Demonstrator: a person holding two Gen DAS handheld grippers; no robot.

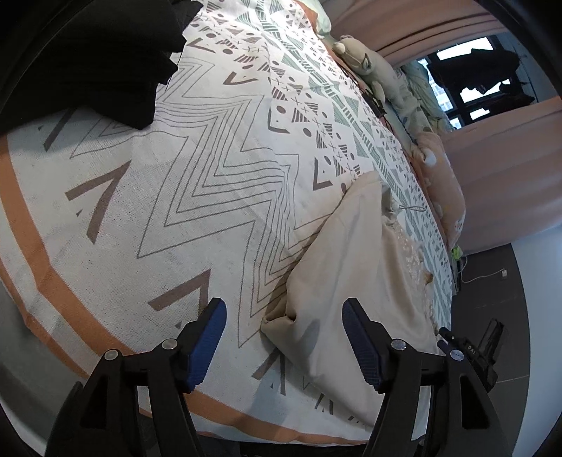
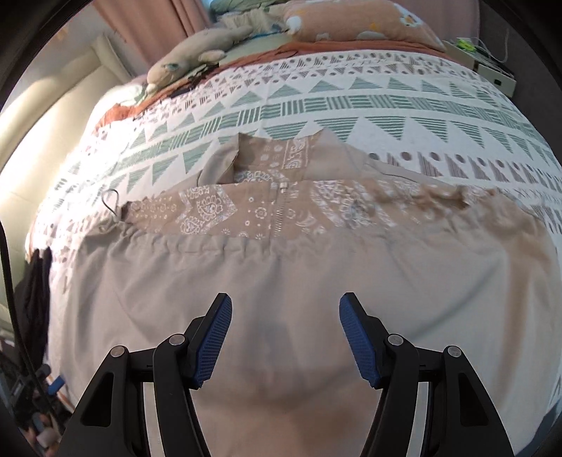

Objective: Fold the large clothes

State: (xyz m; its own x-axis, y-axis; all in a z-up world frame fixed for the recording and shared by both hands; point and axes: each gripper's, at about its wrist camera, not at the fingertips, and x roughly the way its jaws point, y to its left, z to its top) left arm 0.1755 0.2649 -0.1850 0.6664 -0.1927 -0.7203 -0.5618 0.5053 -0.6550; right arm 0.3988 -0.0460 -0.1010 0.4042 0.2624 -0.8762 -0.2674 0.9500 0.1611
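A beige dress [image 2: 267,281] lies spread on the bed [image 2: 351,105], its patterned bodice and back zip [image 2: 281,207] pointing toward the pillows and its plain skirt filling the near part of the right wrist view. The right gripper [image 2: 285,337] hangs over the skirt with its jaws wide apart and nothing between them; I cannot tell whether the pads touch the cloth. The left gripper [image 1: 283,341] is also spread and empty, hovering over the near edge of the bedspread [image 1: 158,211], with a bunched corner of the dress [image 1: 337,267] lying just ahead of its fingers and slightly toward its right pad [image 1: 361,344]. Judging by how the dress lies, the folding is barely started or at an early stage: the skirt looks mostly flat and spread, but the edge seen from the left is doubled over and rumpled, not a clean crease, and the sleeve or shoulder part near the bodice sits loosely turned in. No tidy folded stack of this garment shows. A dark garment [image 1: 87,59] is heaped at the far corner of the bed in the left view, apparently waiting its turn or set aside; which, I cannot tell. What seems left is taking hold of the dress edges, bringing the sides in, then folding it along its length. A stuffed toy [image 2: 186,59] and pillow [image 2: 358,21] rest at the head, well apart from the work.
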